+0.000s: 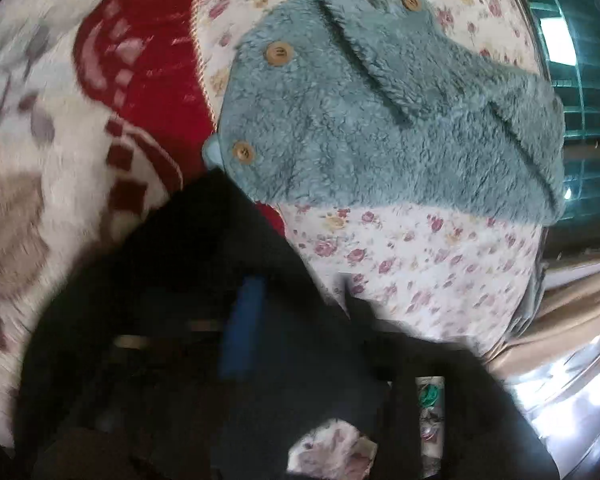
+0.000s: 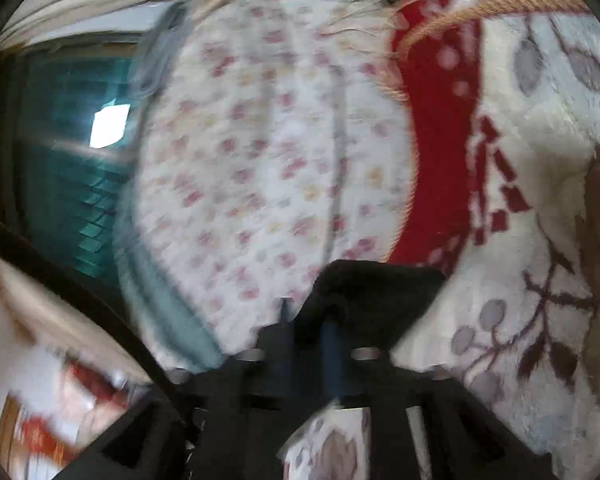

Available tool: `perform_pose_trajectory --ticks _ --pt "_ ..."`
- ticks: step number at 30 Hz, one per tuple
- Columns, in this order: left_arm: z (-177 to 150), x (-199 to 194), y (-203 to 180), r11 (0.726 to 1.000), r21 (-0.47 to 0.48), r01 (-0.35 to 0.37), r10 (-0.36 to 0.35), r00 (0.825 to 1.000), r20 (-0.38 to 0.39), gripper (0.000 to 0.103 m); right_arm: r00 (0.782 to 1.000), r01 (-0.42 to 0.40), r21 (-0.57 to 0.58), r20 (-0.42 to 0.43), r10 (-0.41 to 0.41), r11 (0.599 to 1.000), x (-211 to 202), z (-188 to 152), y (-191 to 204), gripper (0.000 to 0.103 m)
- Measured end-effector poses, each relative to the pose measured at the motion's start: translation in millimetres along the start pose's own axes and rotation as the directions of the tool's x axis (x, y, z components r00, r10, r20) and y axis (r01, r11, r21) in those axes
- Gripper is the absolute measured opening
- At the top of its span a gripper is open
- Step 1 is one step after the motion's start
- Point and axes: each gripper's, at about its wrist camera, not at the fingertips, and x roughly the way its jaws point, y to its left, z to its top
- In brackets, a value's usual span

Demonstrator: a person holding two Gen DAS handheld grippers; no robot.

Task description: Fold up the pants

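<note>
The pants are black cloth, and both views are blurred. In the left wrist view the black pants (image 1: 204, 240) hang over my left gripper (image 1: 300, 296). They cover most of its fingers, and only one blue pad (image 1: 242, 328) shows. The jaws stand apart with loose cloth across them. In the right wrist view a bunch of the pants (image 2: 380, 284) lies draped over the blue-padded finger (image 2: 334, 340) of my right gripper (image 2: 308, 316). Its thin other finger (image 2: 284, 312) stands free to the left, so the jaws are apart and not pinching the cloth.
A teal fleece garment (image 1: 380, 112) with wooden buttons lies on the floral sheet (image 1: 420, 272); its edge (image 2: 160, 308) shows lower left in the right wrist view. A red and white plush blanket (image 1: 60, 120) borders the sheet. Teal flooring (image 1: 572, 80) and a beige curtain (image 1: 572, 320) lie past the bed's edge.
</note>
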Motion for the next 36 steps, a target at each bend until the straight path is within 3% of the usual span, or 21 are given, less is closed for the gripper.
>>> perform_pose_trajectory --ticks 1,3,6,10,15,20,23,26,29,31,32,33,36 --pt "-5.3 -0.7 0.8 0.999 0.030 0.010 -0.010 1.000 -0.006 0.062 0.999 0.022 0.005 -0.040 -0.022 1.000 4.6 -2.4 0.4 0.052" --pt "-15.6 -5.4 8.8 0.998 0.068 0.016 -0.013 0.999 -0.051 0.062 0.994 0.045 -0.098 -0.099 -0.055 0.994 1.6 -12.7 6.9 0.052" --pt "-27.7 -33.3 27.3 0.998 0.060 0.029 -0.026 0.999 -0.045 0.062 0.986 0.112 -0.222 -0.095 -0.136 0.969 -25.4 -29.1 7.2 0.052" --pt "-47.1 -87.5 49.5 0.994 0.093 0.056 -0.054 0.998 -0.023 0.062 0.983 0.120 -0.225 -0.108 -0.147 0.967 -81.3 -42.5 -11.7 0.052" --pt "-64.1 -137.7 87.4 0.995 0.085 0.045 -0.047 0.999 0.019 0.072 0.981 0.116 -0.148 -0.140 -0.137 0.982 -147.5 -64.0 -49.9 0.052" --pt "-70.8 -121.0 119.8 0.999 -0.039 0.036 -0.037 0.999 -0.026 0.072 0.984 0.096 -0.054 -0.148 -0.103 0.994 -179.2 -89.0 -83.3 0.052" --pt "-79.3 -92.8 125.0 0.997 -0.079 -0.014 0.008 0.997 -0.080 0.072 0.986 0.080 -0.002 -0.145 -0.080 0.997 -184.5 -100.0 -92.7 0.052" --pt "-83.1 -85.7 112.8 0.998 -0.050 -0.037 0.036 0.999 -0.005 0.080 0.988 0.071 0.012 -0.139 -0.068 0.997 -187.7 -106.6 -93.2 0.052" --pt "-78.8 -84.5 110.0 0.998 -0.052 -0.027 0.030 0.998 0.055 0.081 0.984 0.084 0.010 -0.161 -0.081 0.996 -185.6 -109.7 -91.7 0.052" --pt "-78.7 -84.1 111.0 0.999 -0.038 -0.002 0.005 0.996 0.090 0.065 0.979 0.097 0.011 -0.183 -0.094 0.995 -182.8 -110.1 -93.3 0.052" --pt "-79.3 -81.8 109.1 1.000 -0.001 -0.017 0.017 0.997 0.076 0.031 0.976 0.113 0.017 -0.191 -0.108 0.993 -182.1 -110.7 -96.0 0.053" --pt "-79.4 -79.4 106.1 0.999 0.036 -0.040 0.038 0.997 0.066 0.012 0.975 0.120 0.032 -0.193 -0.112 0.992 -182.0 -111.0 -99.4 0.053" --pt "-85.6 -83.3 99.9 0.989 0.105 -0.105 0.095 0.990 0.101 0.011 0.975 0.112 0.112 -0.202 -0.088 0.987 -177.4 -110.3 -112.7 0.053"
